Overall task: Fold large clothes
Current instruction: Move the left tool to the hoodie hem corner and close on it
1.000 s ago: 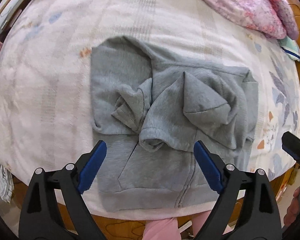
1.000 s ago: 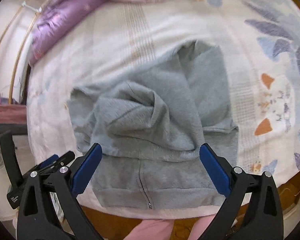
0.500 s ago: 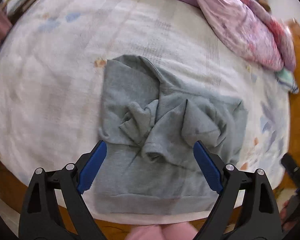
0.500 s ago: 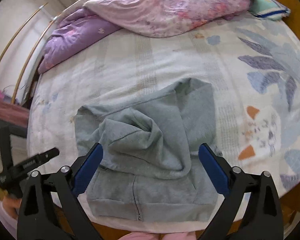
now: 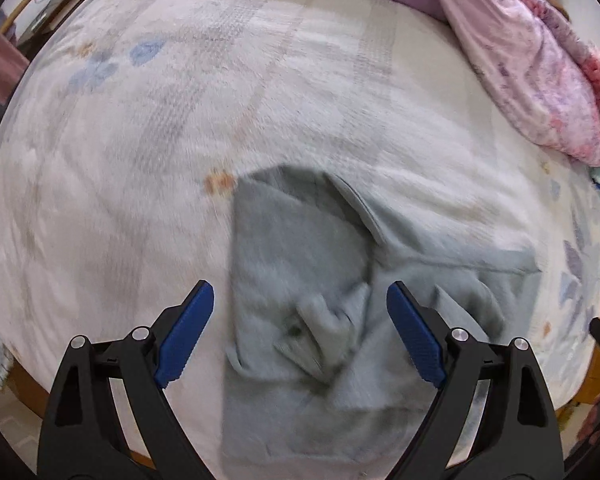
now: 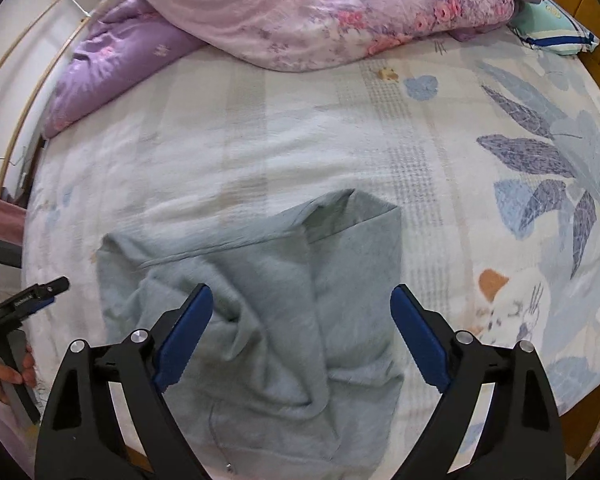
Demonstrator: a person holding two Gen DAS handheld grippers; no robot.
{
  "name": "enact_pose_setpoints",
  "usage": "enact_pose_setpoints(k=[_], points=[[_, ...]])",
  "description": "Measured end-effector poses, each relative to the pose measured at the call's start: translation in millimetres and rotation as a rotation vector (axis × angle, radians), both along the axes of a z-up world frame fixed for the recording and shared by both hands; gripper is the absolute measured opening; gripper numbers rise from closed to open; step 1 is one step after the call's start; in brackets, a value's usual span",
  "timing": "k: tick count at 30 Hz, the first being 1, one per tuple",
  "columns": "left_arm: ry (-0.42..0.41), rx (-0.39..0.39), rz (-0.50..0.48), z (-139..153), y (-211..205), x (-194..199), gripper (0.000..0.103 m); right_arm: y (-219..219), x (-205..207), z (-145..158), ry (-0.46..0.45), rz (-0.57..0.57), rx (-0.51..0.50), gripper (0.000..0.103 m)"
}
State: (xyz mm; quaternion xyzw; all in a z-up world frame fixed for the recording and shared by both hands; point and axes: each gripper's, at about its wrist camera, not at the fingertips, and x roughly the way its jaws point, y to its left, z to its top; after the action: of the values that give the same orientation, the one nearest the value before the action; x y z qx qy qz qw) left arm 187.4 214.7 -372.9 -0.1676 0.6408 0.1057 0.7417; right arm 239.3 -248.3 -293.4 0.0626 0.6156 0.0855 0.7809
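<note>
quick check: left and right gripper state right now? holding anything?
Left gripper: open, empty, above the crumpled grey zip sweatshirt.
Right gripper: open, jaws just closing slightly, nothing gripped, over the sweatshirt.

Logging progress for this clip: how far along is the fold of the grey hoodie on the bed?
Partly done. The grey hoodie lies on the bed with its sleeves drawn across the body, bunched rather than flat. In hand: nothing; the left tongs and right tongs both hang open above it. Left: smoothing the sleeves and folding the body up from the hem.

Hoodie [image 6: 268, 304] on the bed sheet [image 6: 340, 148], quilt [image 6: 324, 12] behind it.
</note>
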Motion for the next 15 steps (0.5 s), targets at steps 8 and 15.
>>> enact_pose_setpoints(k=[8,15], points=[[0.099,0.016,-0.043,-57.9,28.8,54.1,0.082,-10.4,39.3,-43.4,0.073,0.007,-0.098,0.086],[0.170,-0.060,-0.070,-110.4,50.7,79.3,0.076,-21.4,49.1,-74.6,0.146,0.000,-0.146,0.087]])
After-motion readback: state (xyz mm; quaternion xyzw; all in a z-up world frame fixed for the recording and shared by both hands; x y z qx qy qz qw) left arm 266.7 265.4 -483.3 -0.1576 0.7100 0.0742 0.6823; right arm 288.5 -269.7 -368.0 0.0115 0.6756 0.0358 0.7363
